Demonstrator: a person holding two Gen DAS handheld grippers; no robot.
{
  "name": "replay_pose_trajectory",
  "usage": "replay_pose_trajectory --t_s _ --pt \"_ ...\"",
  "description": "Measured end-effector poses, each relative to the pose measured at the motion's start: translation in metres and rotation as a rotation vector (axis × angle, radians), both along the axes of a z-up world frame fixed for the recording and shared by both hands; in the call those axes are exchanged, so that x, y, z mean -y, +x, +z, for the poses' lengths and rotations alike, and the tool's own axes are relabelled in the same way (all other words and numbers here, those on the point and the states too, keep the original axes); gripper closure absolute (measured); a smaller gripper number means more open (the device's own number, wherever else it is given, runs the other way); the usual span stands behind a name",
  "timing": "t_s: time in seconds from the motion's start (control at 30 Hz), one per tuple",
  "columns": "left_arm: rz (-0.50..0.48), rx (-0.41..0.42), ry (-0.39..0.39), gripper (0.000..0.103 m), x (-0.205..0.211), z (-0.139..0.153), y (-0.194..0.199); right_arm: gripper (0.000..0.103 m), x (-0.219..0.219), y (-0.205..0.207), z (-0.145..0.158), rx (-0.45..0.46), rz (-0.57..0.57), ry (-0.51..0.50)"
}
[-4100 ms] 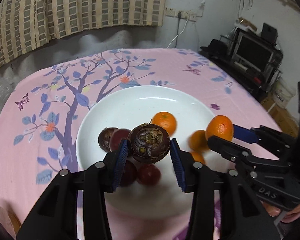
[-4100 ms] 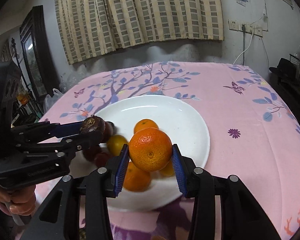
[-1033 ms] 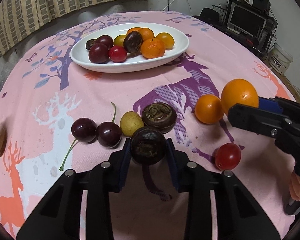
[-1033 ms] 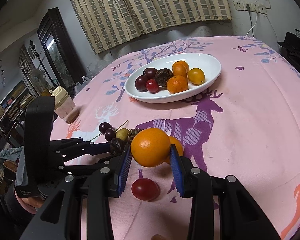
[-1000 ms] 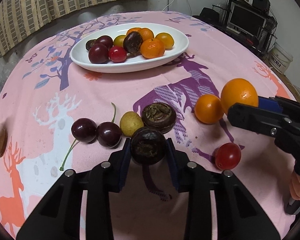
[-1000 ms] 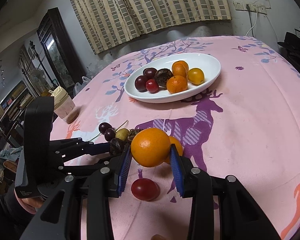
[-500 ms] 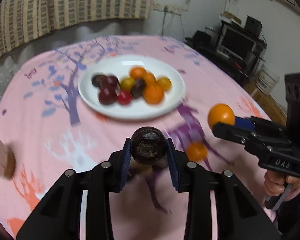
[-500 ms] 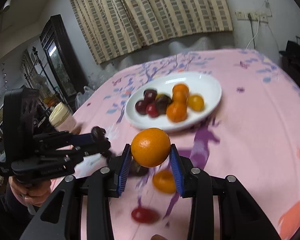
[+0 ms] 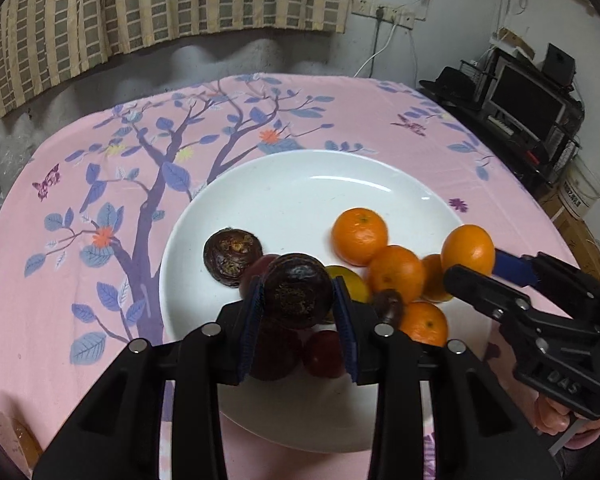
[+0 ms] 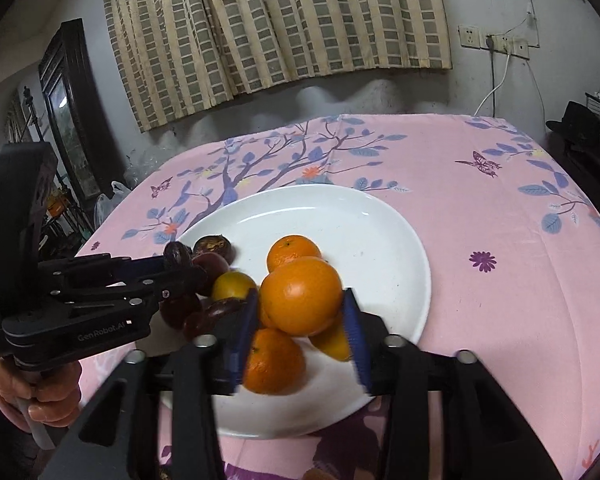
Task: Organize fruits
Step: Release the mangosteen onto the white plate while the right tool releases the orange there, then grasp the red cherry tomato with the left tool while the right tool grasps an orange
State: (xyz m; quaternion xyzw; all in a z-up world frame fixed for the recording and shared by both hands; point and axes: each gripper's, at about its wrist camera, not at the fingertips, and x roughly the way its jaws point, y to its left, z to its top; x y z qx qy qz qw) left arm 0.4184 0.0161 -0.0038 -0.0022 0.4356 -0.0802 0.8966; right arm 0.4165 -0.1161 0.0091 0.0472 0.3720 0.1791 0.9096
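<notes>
Two hand-held grippers clamp round fruit over plate [image 9: 284, 192]: left [image 9: 298, 300] mangosteen [image 9: 296, 294], right [image 10: 300, 316] orange [image 10: 300, 294].

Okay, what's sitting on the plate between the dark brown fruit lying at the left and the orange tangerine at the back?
Nothing: in the left wrist view, bare white plate separates the dark brown wrinkled fruit from the round orange tangerine.

The plate [image 9: 380, 184] at frame centre looked glossy white ceramic. The tablecloth [image 9: 80, 240] around it was matt printed pink cloth. The orange [image 10: 300, 296] had dimpled, slightly shiny peel; the dark fruit [image 9: 298, 296] looked rough and dull.
</notes>
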Motion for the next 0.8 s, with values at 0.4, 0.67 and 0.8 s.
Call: replay_pose_trajectory --t_s 0.4,0.67,0.8 --pt "0.027 0.095 -0.009 0.005 -0.030 0.021 -0.115 0.040 -0.001 -0.082 0.002 -0.048 0.092 -0.038" --pt "0.068 0.069 -0.030 0.005 -0.036 -0.005 -0.176 0.040 -0.012 -0.129 -0.019 -0.113 0.165 -0.067" --pt "0.051 0.023 -0.060 0.005 -0.036 -0.016 -0.180 0.042 -0.012 -0.141 -0.027 -0.130 0.171 -0.097"
